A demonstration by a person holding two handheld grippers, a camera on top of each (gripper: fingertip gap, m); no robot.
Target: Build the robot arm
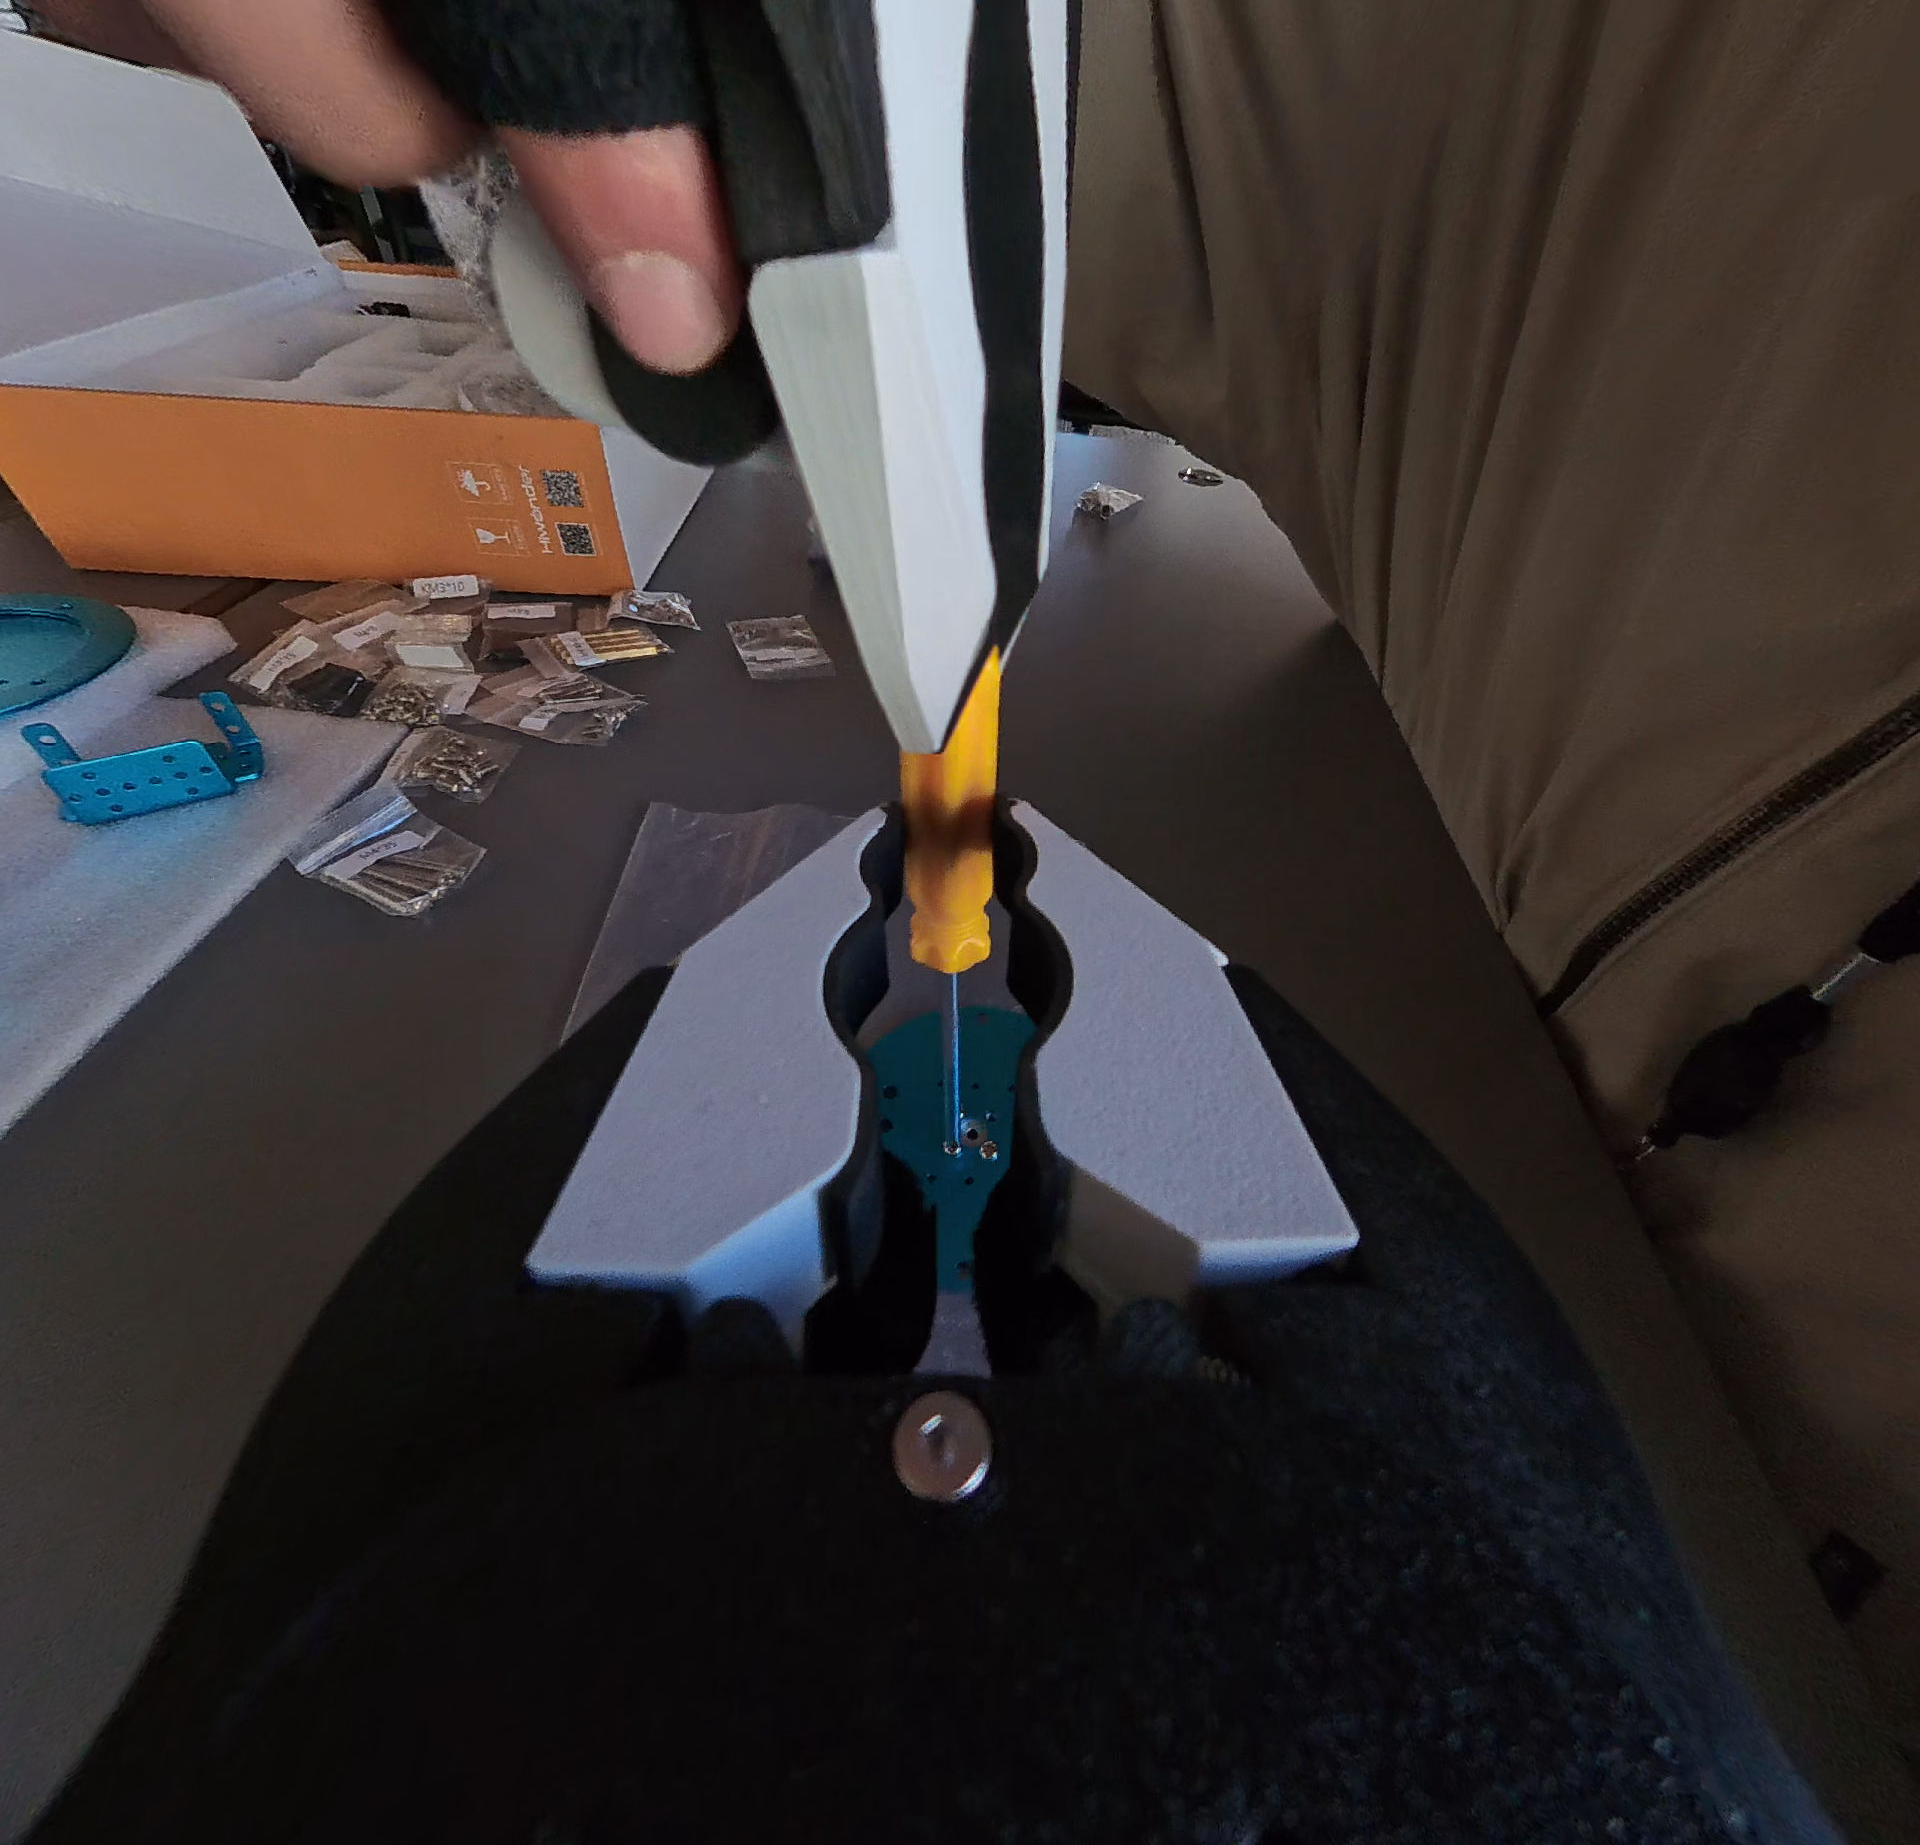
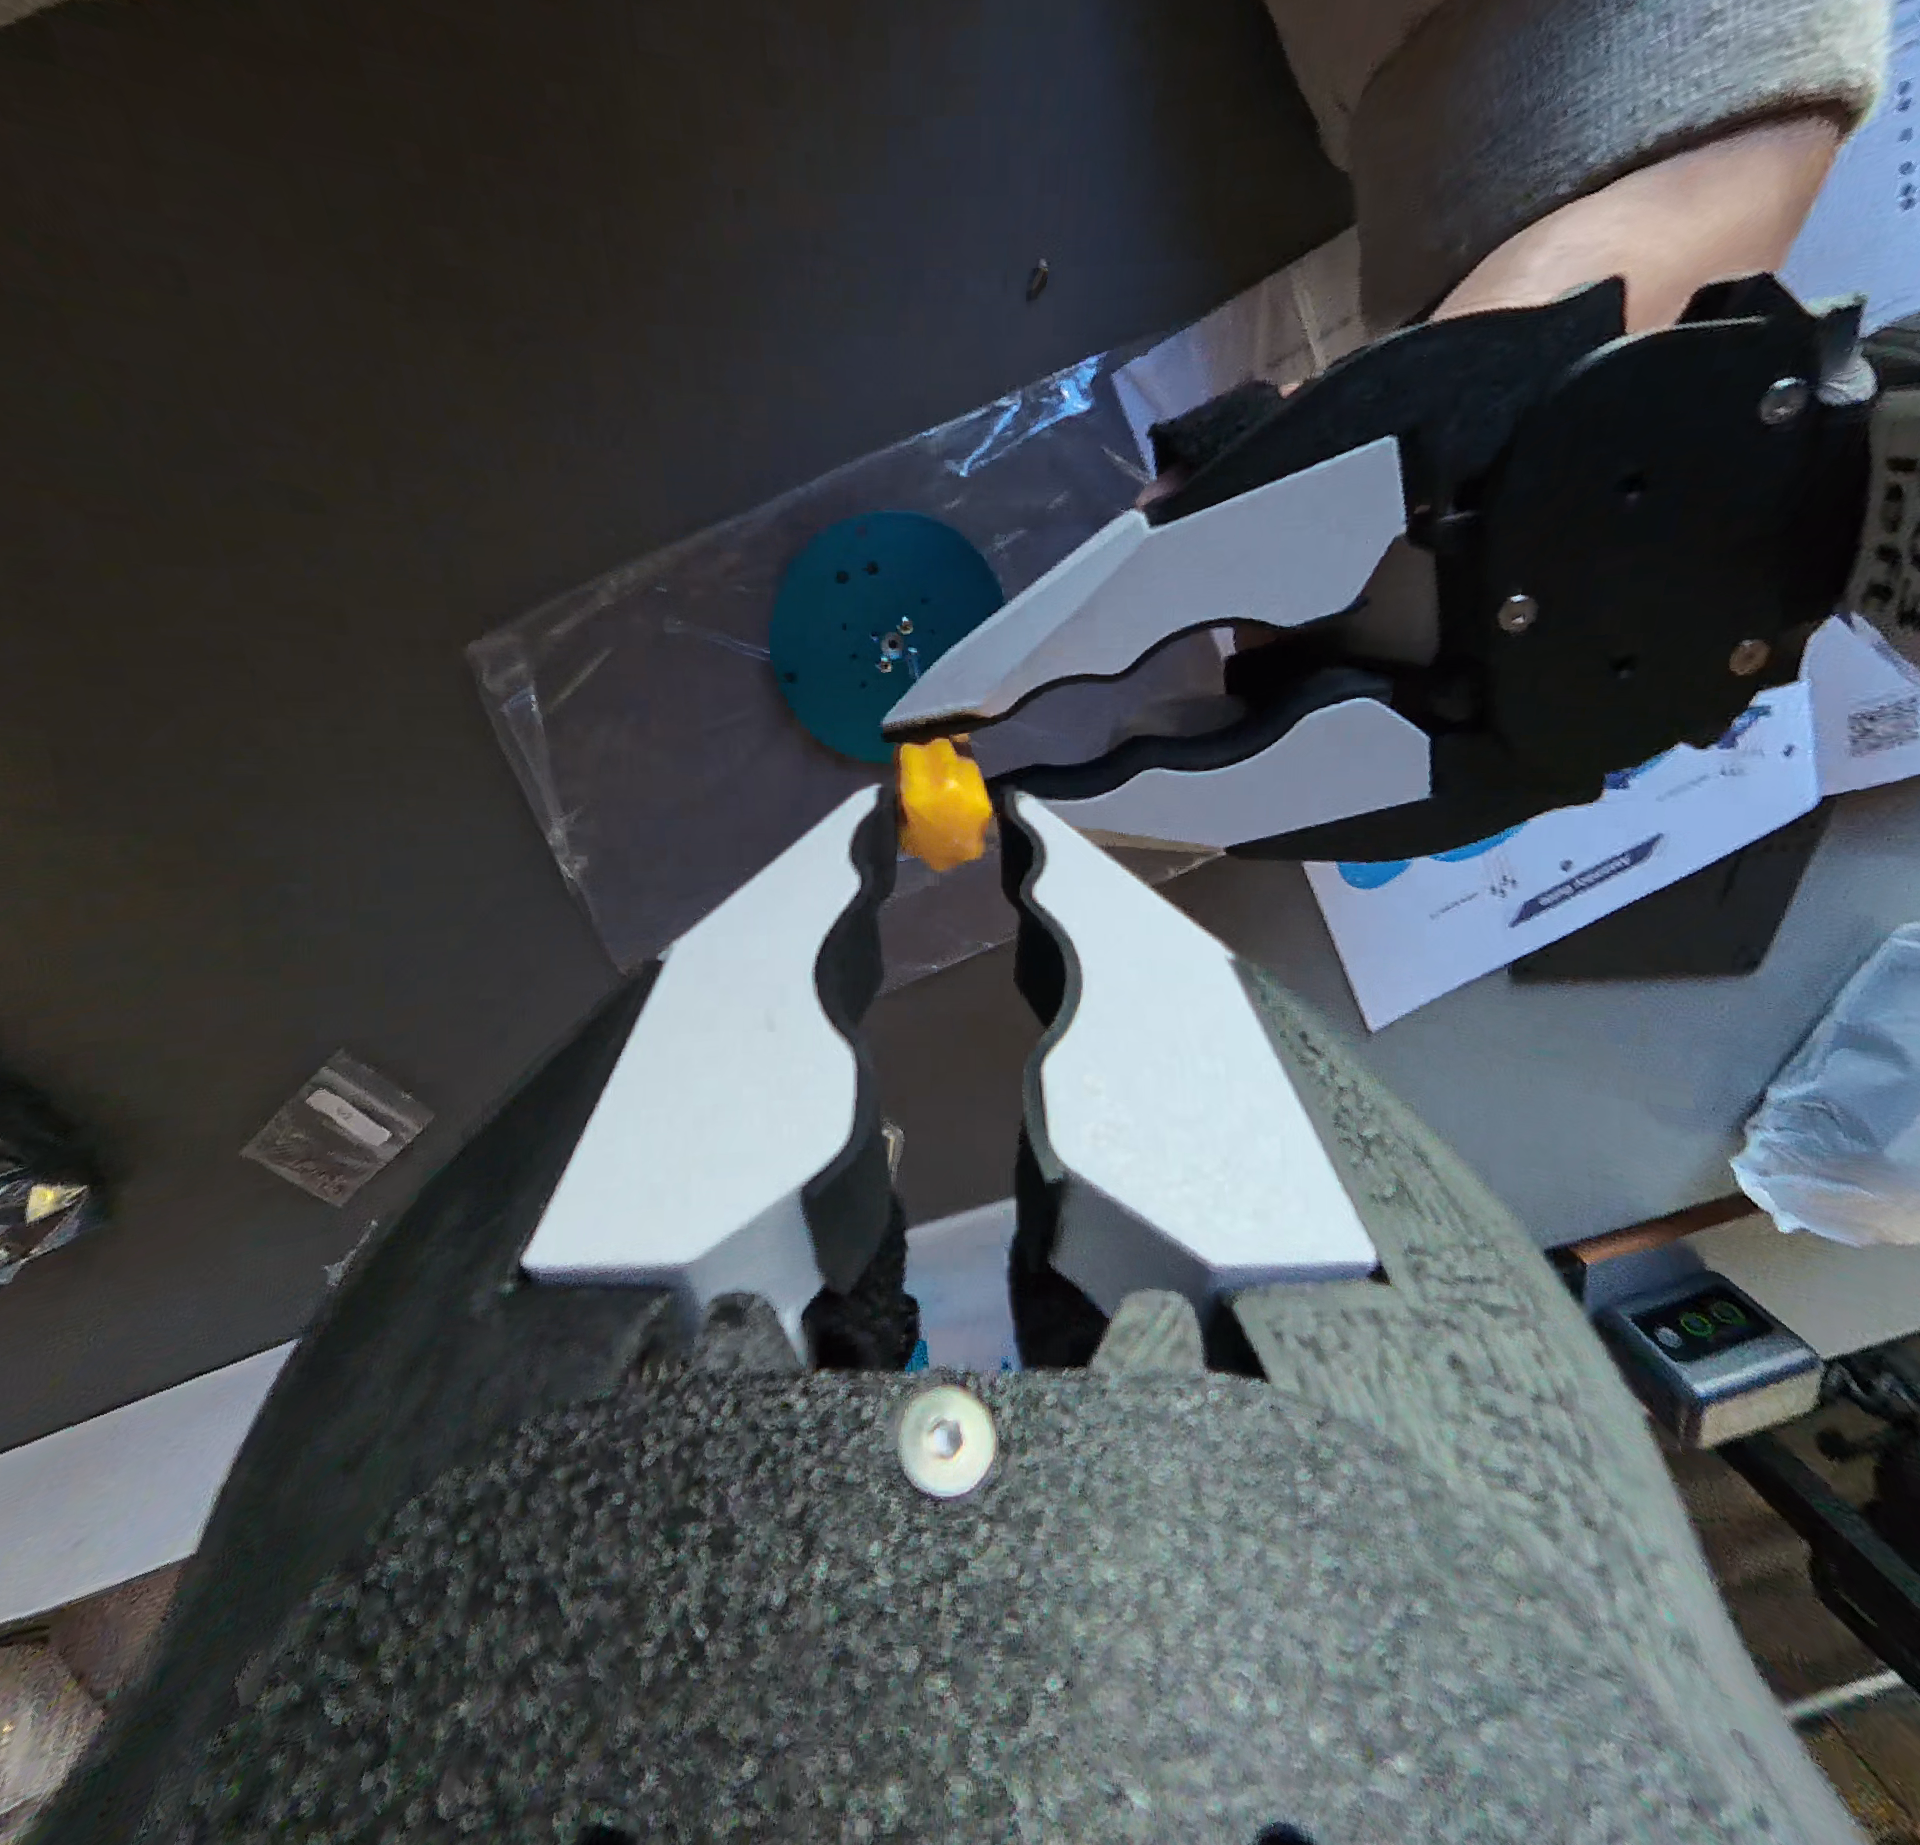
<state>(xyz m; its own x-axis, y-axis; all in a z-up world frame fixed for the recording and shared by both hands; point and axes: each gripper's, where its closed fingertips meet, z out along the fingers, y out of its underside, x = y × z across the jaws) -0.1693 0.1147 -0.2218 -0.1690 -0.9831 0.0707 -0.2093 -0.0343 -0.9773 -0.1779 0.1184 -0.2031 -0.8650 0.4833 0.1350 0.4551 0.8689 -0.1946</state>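
Observation:
A yellow-handled screwdriver [image 1: 948,891] stands upright with its thin shaft tip on a round blue perforated disc [image 1: 914,1078], next to the disc's centre hole. The disc [image 2: 852,600] lies on a clear plastic sheet [image 2: 623,715] on the dark table. My right gripper [image 2: 948,798] is shut on the handle [image 2: 940,808]; in the left wrist view it [image 1: 971,694] comes down from above. My left gripper [image 1: 953,808] closes on the same handle lower down, one tip on each side, above the disc. In the right wrist view it [image 2: 940,756] reaches in from the right.
An open orange box [image 1: 312,486] stands at the back left, with several small bags of screws [image 1: 457,673] in front of it. A blue bracket [image 1: 145,772] lies on white foam [image 1: 104,860]. A printed sheet [image 2: 1558,860] lies at the right. A person's khaki garment [image 1: 1507,341] fills the right side.

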